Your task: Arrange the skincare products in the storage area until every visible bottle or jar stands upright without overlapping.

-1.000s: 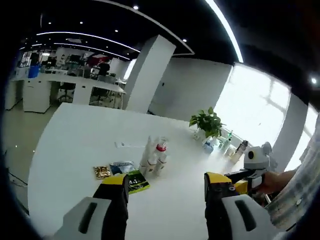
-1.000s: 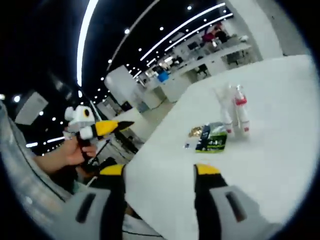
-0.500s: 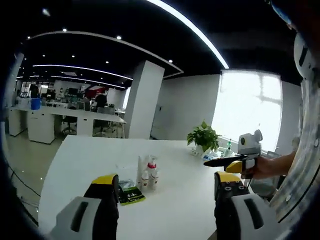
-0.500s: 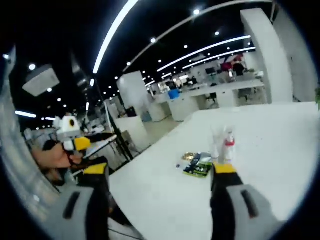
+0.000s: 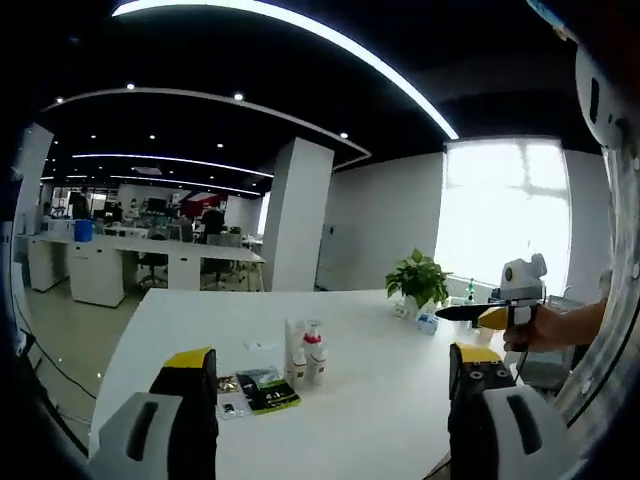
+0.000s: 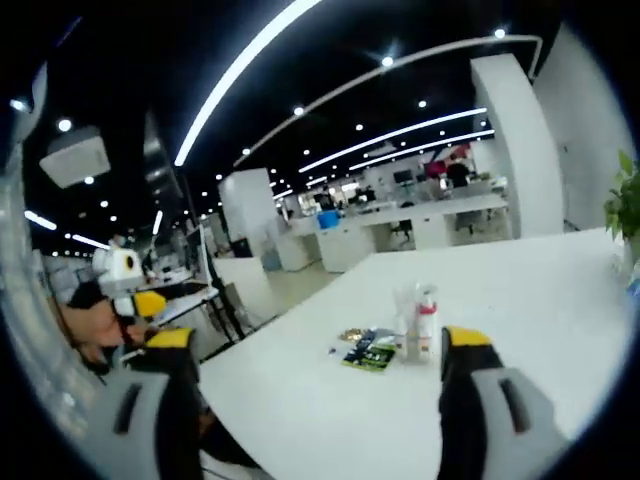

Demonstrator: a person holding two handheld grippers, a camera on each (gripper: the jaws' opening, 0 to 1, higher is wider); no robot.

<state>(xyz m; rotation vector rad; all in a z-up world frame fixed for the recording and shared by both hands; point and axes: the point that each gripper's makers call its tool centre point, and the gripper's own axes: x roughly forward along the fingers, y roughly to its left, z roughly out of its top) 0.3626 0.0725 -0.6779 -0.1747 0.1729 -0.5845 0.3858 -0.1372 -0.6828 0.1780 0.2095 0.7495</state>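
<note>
In the left gripper view, the two grey, yellow-tipped jaws of the left gripper stand wide apart with nothing between them, held above the near part of a large white table. Out on the table, between the jaws in the picture, a small cluster of white skincare bottles stands upright; one of them has a red pump top, and they sit so close together that I cannot tell whether they touch. Just beside the cluster, toward the left jaw, lie a flat dark green packet and a small gold packet. Farther back near the table's far edge stands a green potted plant. At the right of this view a hand holds the right gripper, its dark jaws lying together, well apart from the bottles.

In the right gripper view, the right gripper has its jaws apart and holds nothing. The white skincare bottles stand upright on the white table, close to the right jaw in the picture, with the flat dark green packet lying just beside them. At the left edge the left gripper shows in a hand; I cannot tell how its jaws stand there.
</note>
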